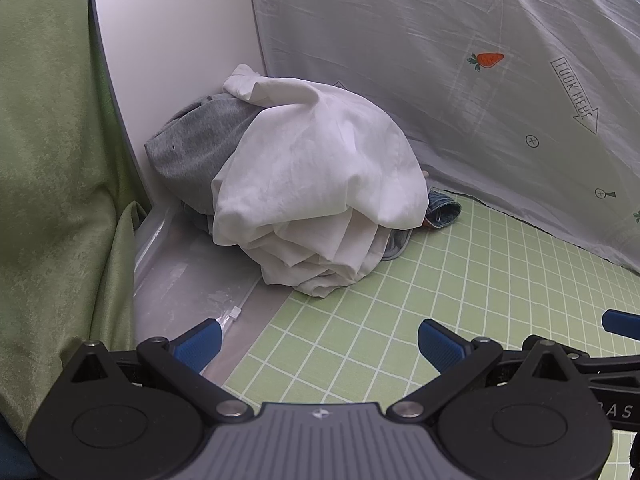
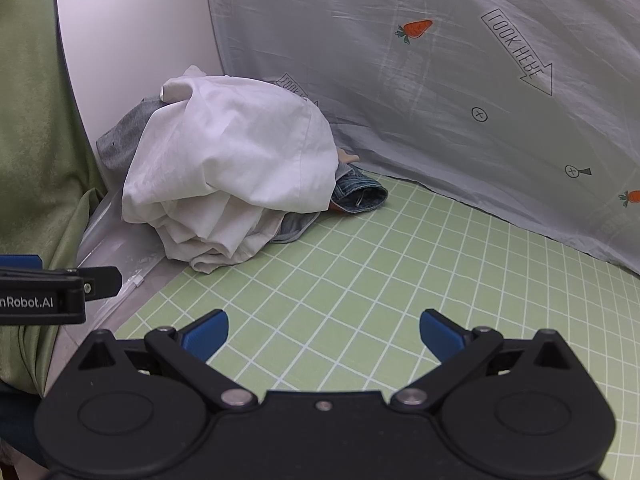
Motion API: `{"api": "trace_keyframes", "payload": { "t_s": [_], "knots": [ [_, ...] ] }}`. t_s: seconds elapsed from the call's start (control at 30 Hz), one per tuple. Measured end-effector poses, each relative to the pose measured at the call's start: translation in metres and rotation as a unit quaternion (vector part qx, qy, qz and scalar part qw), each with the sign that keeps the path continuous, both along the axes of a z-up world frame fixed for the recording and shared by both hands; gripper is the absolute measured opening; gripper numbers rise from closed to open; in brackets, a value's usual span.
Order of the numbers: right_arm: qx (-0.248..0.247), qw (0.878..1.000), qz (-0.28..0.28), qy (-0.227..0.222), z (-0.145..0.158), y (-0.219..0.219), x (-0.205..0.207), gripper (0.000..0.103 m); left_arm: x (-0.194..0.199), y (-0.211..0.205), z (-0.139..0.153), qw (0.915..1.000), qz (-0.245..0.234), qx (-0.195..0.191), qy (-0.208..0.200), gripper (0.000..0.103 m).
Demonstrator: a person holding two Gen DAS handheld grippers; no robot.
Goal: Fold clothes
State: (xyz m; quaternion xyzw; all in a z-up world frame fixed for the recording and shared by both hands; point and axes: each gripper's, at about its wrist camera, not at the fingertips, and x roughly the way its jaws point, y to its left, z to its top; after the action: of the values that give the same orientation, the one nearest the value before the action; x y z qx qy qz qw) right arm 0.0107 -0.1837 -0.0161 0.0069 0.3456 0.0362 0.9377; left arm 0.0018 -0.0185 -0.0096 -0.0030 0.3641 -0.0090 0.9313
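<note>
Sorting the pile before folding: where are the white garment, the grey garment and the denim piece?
white garment (image 1: 320, 168), left wrist view, top of its bulge.
grey garment (image 1: 192, 148), left wrist view, exposed side.
denim piece (image 2: 360, 192), right wrist view, rolled hem.

I'm working in a makeshift home-style setup: a green gridded mat (image 2: 360, 280) on the table, a grey carrot-print bedsheet (image 2: 440, 80) hung as backdrop, a green curtain (image 1: 48, 160) alongside, clothes heaped (image 2: 228, 168) in the corner.

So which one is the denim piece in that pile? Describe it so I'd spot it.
Find the clothes pile in the back corner of the green grid mat. The denim piece pokes out low on its right side, under the white garment; it alone is blue, with stitched seams.
</note>
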Motion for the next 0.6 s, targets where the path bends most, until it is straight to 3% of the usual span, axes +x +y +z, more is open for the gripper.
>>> {"api": "trace_keyframes", "payload": {
  "t_s": [0.6],
  "knots": [
    [0.003, 1.000, 0.001, 0.007, -0.0014, 0.0011, 0.0027, 0.103, -0.0025, -0.0002, -0.0034, 1.0000, 0.003, 0.000, 0.005, 0.103]
  ]
}}
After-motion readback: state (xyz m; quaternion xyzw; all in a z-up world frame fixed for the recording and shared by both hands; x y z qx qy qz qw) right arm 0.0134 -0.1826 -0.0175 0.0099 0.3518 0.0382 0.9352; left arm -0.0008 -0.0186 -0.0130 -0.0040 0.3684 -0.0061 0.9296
